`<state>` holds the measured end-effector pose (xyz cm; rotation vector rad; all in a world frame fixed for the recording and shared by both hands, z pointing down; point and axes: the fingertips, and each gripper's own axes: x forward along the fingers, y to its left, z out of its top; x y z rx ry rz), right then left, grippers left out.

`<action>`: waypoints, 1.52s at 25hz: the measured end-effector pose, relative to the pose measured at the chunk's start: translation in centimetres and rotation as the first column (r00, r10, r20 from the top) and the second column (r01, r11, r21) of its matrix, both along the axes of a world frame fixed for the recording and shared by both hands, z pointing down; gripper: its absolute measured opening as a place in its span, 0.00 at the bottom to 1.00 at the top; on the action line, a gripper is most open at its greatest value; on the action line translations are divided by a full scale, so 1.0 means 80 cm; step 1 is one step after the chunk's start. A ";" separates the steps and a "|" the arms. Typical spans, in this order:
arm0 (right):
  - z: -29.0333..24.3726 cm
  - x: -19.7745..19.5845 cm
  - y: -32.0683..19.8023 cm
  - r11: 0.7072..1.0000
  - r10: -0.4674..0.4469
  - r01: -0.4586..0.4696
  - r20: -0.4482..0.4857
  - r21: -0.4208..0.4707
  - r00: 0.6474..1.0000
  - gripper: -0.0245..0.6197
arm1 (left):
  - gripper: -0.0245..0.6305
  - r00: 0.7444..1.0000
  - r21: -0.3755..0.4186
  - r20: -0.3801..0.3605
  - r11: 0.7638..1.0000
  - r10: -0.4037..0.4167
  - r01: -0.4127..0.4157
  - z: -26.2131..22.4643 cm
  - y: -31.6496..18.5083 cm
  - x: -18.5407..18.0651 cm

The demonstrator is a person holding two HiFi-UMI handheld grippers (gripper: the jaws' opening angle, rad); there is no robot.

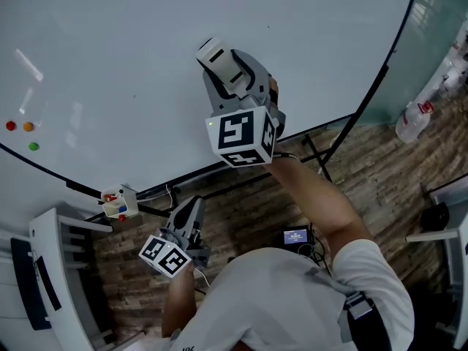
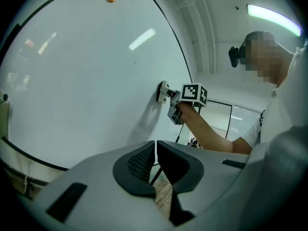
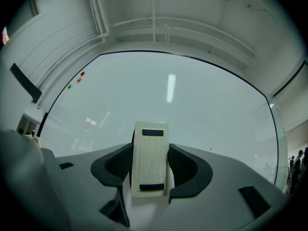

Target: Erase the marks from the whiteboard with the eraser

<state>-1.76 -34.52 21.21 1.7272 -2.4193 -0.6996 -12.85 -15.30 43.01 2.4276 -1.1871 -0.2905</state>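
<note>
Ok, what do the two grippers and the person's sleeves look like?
Both the left gripper and right gripper have grey moulded shells with dark textured pads. Each carries a white cube with black square markers. The person wears a white short-sleeved shirt.

Cream rectangular eraser (image 3: pixel 150 160), dark strip at each end, pressed flat against whiteboard (image 1: pixel 131 57). The whiteboard stands upright, glossy white.
</note>
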 end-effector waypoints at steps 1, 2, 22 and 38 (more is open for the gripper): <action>-0.001 0.005 0.000 1.000 -0.002 0.002 0.002 0.001 1.000 0.43 | 0.05 1.000 0.000 0.000 1.000 0.001 -0.001 0.000 -0.001 0.006; -0.003 0.011 -0.001 1.000 -0.004 0.004 0.006 0.002 1.000 0.43 | 0.05 1.000 0.000 0.000 1.000 0.002 -0.002 0.000 -0.003 0.012; -0.023 0.134 -0.029 1.000 0.001 0.003 0.144 -0.031 0.990 0.43 | 0.05 0.998 -0.020 0.030 0.999 0.048 -0.048 0.006 -0.035 0.084; -0.019 0.248 -0.053 0.993 0.109 -0.098 0.172 -0.072 0.979 0.43 | 0.05 0.996 -0.024 0.033 0.997 0.080 -0.079 0.007 -0.045 0.116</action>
